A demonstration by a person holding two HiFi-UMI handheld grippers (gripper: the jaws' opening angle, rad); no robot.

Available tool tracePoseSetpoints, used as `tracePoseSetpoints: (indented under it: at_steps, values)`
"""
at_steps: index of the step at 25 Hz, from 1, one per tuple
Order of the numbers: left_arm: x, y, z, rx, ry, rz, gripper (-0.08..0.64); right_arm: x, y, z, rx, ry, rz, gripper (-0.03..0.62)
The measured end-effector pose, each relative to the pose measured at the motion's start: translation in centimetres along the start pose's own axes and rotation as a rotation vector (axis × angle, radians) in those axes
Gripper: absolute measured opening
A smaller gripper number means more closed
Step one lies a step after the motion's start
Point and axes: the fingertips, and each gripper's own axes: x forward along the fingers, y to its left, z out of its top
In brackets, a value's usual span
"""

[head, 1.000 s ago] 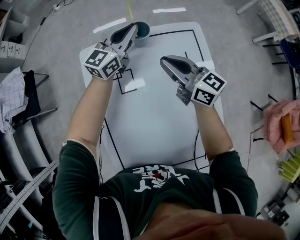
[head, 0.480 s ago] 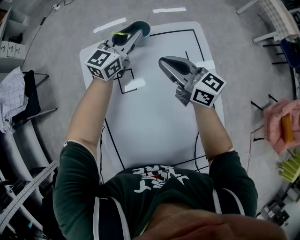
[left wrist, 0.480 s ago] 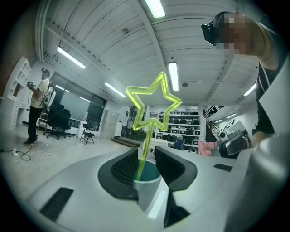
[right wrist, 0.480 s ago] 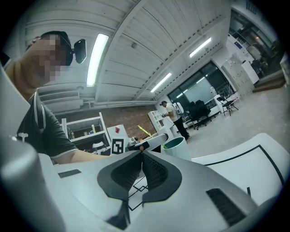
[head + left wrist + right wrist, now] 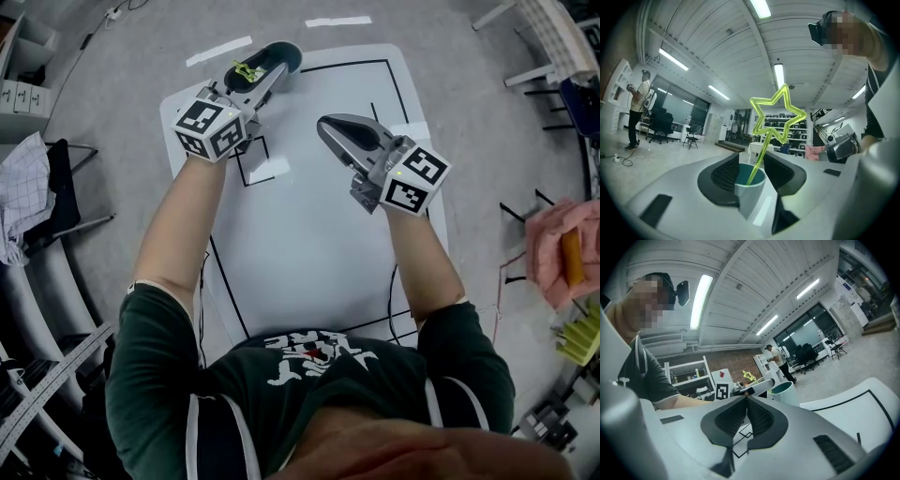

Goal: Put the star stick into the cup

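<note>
Checked cloth [image 5: 23,202] lay on a chair at far left, off the table. Left gripper [image 5: 270,73] pointed level toward the far left corner of the white table [image 5: 309,244], marker cube on its near end. In the left gripper view its jaws stood partly apart and had just been opening. The stem of the star stick [image 5: 757,157] rose in the gap between them, neither pad pressing on it, so nothing was held. Star stick stood in the cup [image 5: 751,193], lower end inside against the teal inner wall, stem leaning right, yellow-green star outline on top. In head view the cup [image 5: 292,56] sat at the table's far edge right at the left gripper's tips, star [image 5: 246,68] showing above the jaws. Right gripper [image 5: 325,124] hovered over mid table, well apart from the cup, pointing level. In the right gripper view its jaws met tip to tip [image 5: 746,397] with nothing between them. Pink cloth [image 5: 562,253] lay at far right, off the table
</note>
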Motion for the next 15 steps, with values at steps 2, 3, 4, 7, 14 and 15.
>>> tracePoseSetpoints:
  at_steps: [2,3,4,7,14,15]
  values:
    - [-0.1,-0.1,0.1,0.005,0.002,-0.002,0.164,0.0,0.1,0.1,0.000,0.000,0.001,0.035]
    - [-0.1,-0.2,0.2,0.007,0.002,-0.003,0.170,0.1,0.2,0.1,0.000,-0.001,0.002,0.035]
    - [-0.2,-0.3,0.2,0.007,0.003,-0.003,0.175,0.1,0.3,0.1,-0.001,-0.001,0.003,0.035]
    - [-0.6,-0.2,0.3,0.007,0.008,0.002,0.211,0.3,0.8,0.2,-0.002,0.000,0.008,0.035]
    - [-2.7,0.1,0.3,-0.014,0.009,0.045,0.296,0.0,1.7,0.7,-0.005,-0.001,0.007,0.035]
    - [-3.2,0.0,0.1,-0.018,0.012,0.051,0.298,-0.2,1.8,0.8,-0.006,-0.001,0.004,0.035]
